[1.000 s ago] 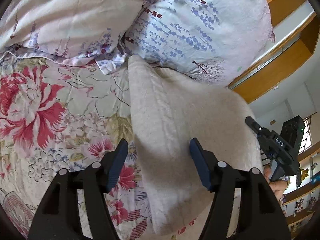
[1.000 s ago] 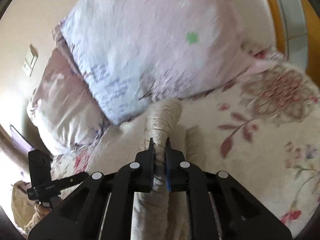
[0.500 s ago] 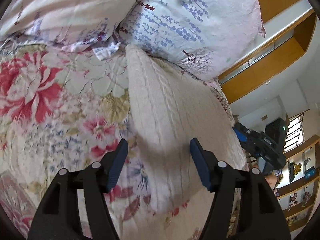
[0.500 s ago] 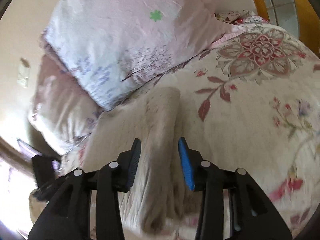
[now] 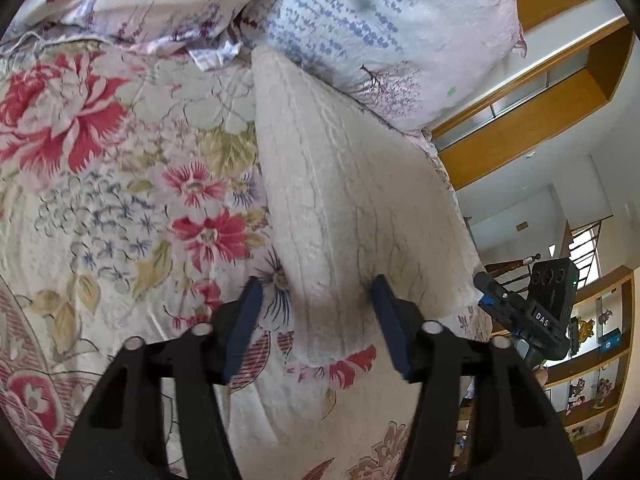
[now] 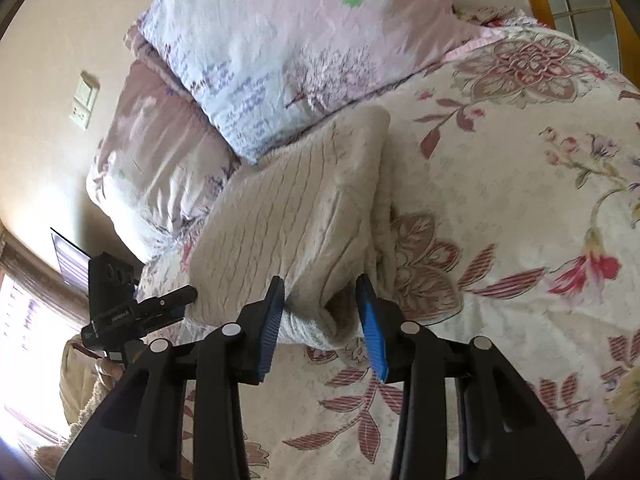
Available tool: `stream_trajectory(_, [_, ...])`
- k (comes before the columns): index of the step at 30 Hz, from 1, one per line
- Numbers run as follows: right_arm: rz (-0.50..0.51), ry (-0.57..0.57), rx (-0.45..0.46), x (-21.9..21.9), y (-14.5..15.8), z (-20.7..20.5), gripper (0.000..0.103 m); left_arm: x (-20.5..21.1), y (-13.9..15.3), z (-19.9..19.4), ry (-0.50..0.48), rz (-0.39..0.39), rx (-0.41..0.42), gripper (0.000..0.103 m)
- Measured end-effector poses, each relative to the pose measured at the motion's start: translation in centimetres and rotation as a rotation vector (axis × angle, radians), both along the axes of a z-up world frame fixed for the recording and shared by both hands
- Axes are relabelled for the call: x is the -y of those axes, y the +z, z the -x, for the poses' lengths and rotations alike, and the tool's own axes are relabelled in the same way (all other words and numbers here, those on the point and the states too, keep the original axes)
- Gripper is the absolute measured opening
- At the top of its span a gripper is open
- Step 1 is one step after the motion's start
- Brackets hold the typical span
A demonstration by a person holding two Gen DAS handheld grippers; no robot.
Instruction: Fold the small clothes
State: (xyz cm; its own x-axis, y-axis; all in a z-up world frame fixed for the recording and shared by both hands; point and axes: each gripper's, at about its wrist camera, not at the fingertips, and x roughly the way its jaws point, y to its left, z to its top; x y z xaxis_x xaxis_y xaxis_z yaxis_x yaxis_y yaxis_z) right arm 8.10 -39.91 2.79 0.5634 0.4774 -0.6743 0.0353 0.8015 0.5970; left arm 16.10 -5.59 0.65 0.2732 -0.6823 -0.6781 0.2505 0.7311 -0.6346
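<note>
A cream knitted garment (image 5: pixel 340 200) lies folded on the floral bedspread (image 5: pixel 120 200), its far end against the pillows. My left gripper (image 5: pixel 316 312) straddles its near left corner; the jaws are closing, the right pad touches the knit and the left pad stands clear of it. In the right wrist view the garment (image 6: pixel 296 208) shows its near right corner, rolled, between the pads of my right gripper (image 6: pixel 322 304). Those jaws are closing too, with a dark gap left at the right pad. Each view shows the other gripper at the garment's far side, the right gripper (image 5: pixel 520 312) and the left gripper (image 6: pixel 132 308).
Two pillows with a lavender print (image 5: pixel 380 20) (image 6: pixel 280 40) lean at the head of the bed, touching the garment's far end. Wooden shelving (image 5: pixel 540 120) rises beyond the bed. A wall switch (image 6: pixel 86 96) sits on the beige wall.
My right gripper has let go of the bunched knit, opened, and come down over the garment's near corner. The left gripper has slid toward its near corner, its jaws narrower.
</note>
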Motion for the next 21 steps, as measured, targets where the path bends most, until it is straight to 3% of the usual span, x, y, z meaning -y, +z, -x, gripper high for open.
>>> stream_trajectory(1, [0.019,-0.001,0.002,-0.3,0.0,-0.1,0.014,0.1,-0.2,-0.1,0.001,0.008,-0.006,0.039])
stream_trajectory(2, [0.026,-0.001,0.014,-0.4,0.2,0.0,0.012,0.1,-0.3,-0.1,-0.001,0.026,-0.014,0.026])
stream_trajectory(5, [0.026,-0.029,0.132,-0.2,2.4,1.1,0.011,0.0,0.1,0.4,0.006,0.047,0.008,0.019])
stream_trajectory(8, [0.105,-0.047,0.138,-0.1,2.4,1.6,0.010,-0.3,0.0,1.1,0.019,0.061,0.016,0.016])
stream_trajectory(13, [0.093,-0.088,-0.005,1.2,-2.1,1.1,0.010,-0.5,-0.8,1.8,0.033,0.074,0.007,0.015])
stream_trajectory(21, [0.133,-0.090,-0.013,0.6,-2.0,1.1,0.010,-0.1,-1.3,1.9,0.035,0.038,0.020,0.015])
